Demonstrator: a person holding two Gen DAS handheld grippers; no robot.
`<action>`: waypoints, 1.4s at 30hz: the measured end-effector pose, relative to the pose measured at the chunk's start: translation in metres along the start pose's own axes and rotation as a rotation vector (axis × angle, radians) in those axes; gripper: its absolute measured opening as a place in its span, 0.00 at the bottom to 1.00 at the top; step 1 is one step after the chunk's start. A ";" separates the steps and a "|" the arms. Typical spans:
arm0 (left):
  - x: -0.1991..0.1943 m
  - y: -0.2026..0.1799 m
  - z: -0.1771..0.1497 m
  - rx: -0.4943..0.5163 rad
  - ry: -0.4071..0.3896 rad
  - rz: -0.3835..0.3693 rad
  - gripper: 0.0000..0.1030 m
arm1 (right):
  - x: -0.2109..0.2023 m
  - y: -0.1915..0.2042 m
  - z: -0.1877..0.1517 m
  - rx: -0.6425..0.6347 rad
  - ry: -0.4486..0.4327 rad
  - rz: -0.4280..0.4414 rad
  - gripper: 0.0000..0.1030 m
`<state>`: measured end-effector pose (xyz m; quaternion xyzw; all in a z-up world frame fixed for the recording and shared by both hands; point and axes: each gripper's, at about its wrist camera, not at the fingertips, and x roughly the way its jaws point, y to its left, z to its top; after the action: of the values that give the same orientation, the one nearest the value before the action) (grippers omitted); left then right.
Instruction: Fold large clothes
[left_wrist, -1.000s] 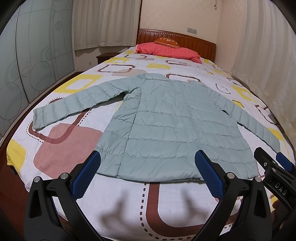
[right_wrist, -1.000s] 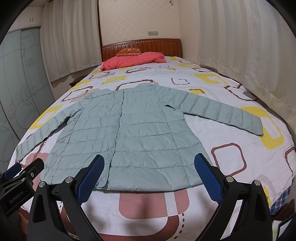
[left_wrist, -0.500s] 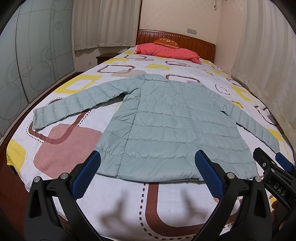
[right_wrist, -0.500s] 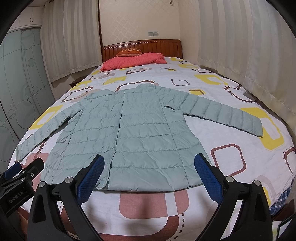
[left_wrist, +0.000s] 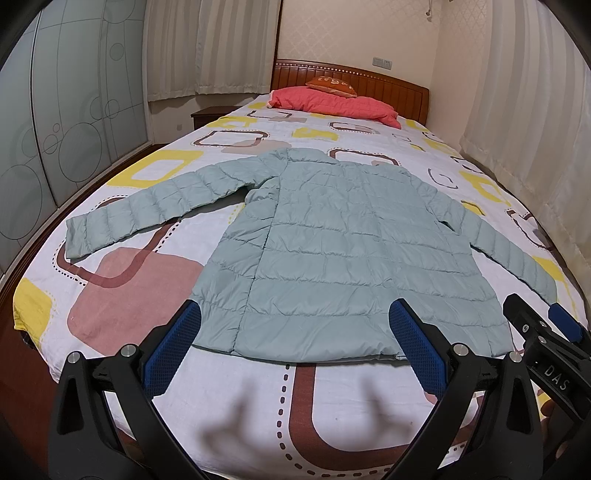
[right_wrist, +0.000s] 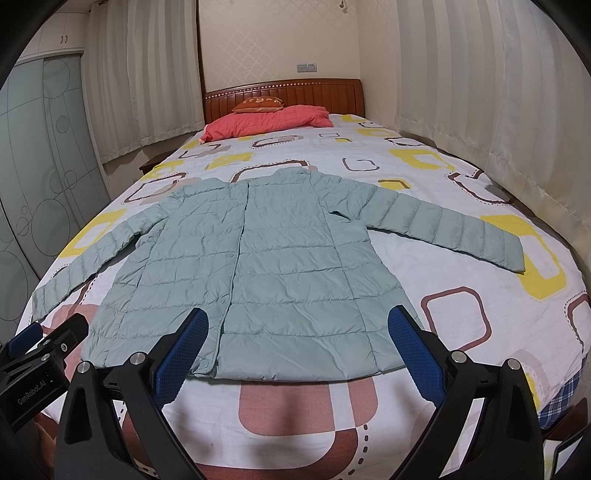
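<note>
jacket (left_wrist: 347, 251) flat on bed (left_wrist: 332, 398), unmoved | left tool (left_wrist: 295, 347) wide | right tool (right_wrist: 295, 347) wide, both unchanged

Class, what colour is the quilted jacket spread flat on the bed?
The jacket is a pale mint green all over; the right wrist view shows it best.

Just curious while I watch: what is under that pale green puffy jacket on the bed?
The jacket lies flat on the patterned bedsheet, whose squares show all round it. Whatever part of the pattern or anything else sits beneath its body is covered.
</note>
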<state>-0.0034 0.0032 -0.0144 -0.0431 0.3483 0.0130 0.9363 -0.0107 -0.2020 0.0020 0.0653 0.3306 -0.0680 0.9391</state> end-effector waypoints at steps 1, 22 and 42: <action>0.000 0.000 0.000 0.000 0.000 -0.001 0.98 | 0.000 0.000 0.000 0.000 -0.001 -0.001 0.94; 0.012 0.004 0.002 -0.024 0.030 0.002 0.98 | 0.009 -0.001 -0.003 0.009 0.023 0.007 0.94; 0.115 0.147 0.025 -0.394 0.114 0.249 0.98 | 0.107 -0.170 0.026 0.476 0.050 0.051 0.94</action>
<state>0.0921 0.1516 -0.0818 -0.1824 0.3941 0.1937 0.8797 0.0593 -0.3821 -0.0585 0.2948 0.3267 -0.1188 0.8901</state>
